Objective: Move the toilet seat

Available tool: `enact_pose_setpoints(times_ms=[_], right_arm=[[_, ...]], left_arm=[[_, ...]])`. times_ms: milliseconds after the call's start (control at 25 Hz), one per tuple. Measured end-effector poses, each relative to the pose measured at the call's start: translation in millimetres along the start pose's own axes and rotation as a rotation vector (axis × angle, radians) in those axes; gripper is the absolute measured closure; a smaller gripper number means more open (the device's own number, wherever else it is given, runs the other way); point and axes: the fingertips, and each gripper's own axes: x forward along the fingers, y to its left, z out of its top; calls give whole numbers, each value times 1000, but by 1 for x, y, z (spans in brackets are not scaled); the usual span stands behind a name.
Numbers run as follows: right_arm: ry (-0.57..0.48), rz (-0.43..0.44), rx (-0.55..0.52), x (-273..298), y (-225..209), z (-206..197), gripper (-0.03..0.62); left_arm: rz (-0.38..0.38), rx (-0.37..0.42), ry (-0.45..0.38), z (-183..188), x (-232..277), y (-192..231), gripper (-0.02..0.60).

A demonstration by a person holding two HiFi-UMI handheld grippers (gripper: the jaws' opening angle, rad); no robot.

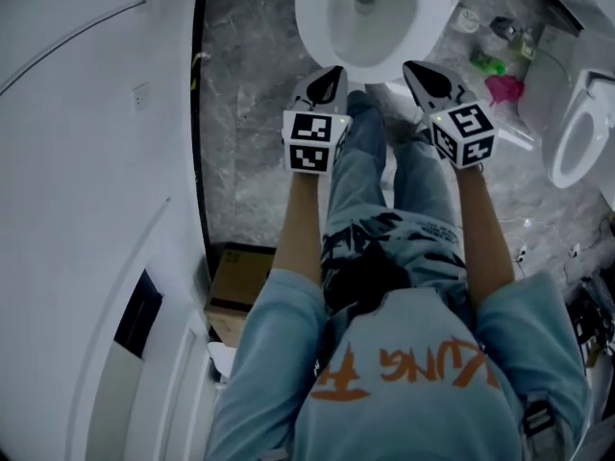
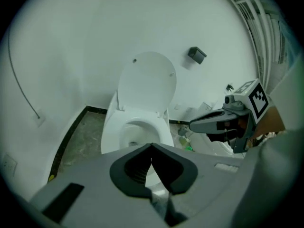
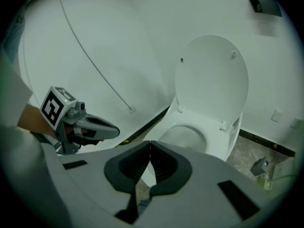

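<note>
A white toilet stands right in front of me on the grey marble floor. Its lid is raised and leans back against the white wall, also seen in the right gripper view. The bowl below it is uncovered. My left gripper is shut and empty, its tips just short of the bowl's front rim. To its right, my right gripper is likewise shut and empty near the rim. Each one's own jaws meet with nothing between them, and neither touches the toilet.
Several bottles and a pink item lie on the floor right of the toilet. Another white toilet seat stands at the far right. A cardboard box sits by the left wall. A dark box is mounted on the wall.
</note>
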Motion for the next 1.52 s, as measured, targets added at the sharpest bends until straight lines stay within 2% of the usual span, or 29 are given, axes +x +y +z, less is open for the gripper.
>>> enact_pose_setpoints(times_ms=[200, 280, 400, 440, 520, 600, 720, 800, 960, 1080, 1240, 1280, 1320, 1360, 1520], right_arm=[[88, 4, -53, 43, -5, -47, 562], [138, 34, -67, 55, 6, -70, 529], [219, 93, -142, 74, 17, -94, 468], [251, 114, -184, 79, 21, -102, 446], [333, 151, -305, 87, 26, -124, 402], [404, 182, -430, 101, 25, -140, 371], [457, 219, -574, 123, 28, -154, 350], [501, 252, -666, 137, 30, -169, 339], [572, 314, -803, 168, 26, -188, 307], [625, 380, -890, 177, 29, -209, 276], [644, 352, -936, 186, 18, -224, 289], [640, 325, -952, 189, 14, -225, 304], [636, 304, -965, 191, 11, -224, 368], [637, 297, -968, 191, 9, -223, 375], [664, 344, -925, 181, 19, -213, 378]], left_arm=[[-109, 142, 159, -50, 37, 8, 581], [-146, 181, 212, -74, 42, 9, 580], [-197, 276, 272, -97, 62, 13, 577], [-217, 315, 298, -104, 67, 13, 562], [-269, 406, 367, -120, 77, 9, 482], [-314, 532, 437, -132, 89, 11, 419], [-359, 721, 511, -151, 102, 16, 386], [-377, 797, 529, -162, 109, 16, 371], [-377, 944, 510, -162, 127, 26, 345], [-389, 1020, 526, -177, 132, 33, 321], [-402, 1075, 523, -179, 138, 35, 314], [-405, 1085, 523, -179, 139, 34, 313], [-409, 1100, 525, -179, 140, 34, 313], [-413, 1118, 528, -179, 141, 33, 313], [-415, 1190, 537, -177, 140, 31, 310]])
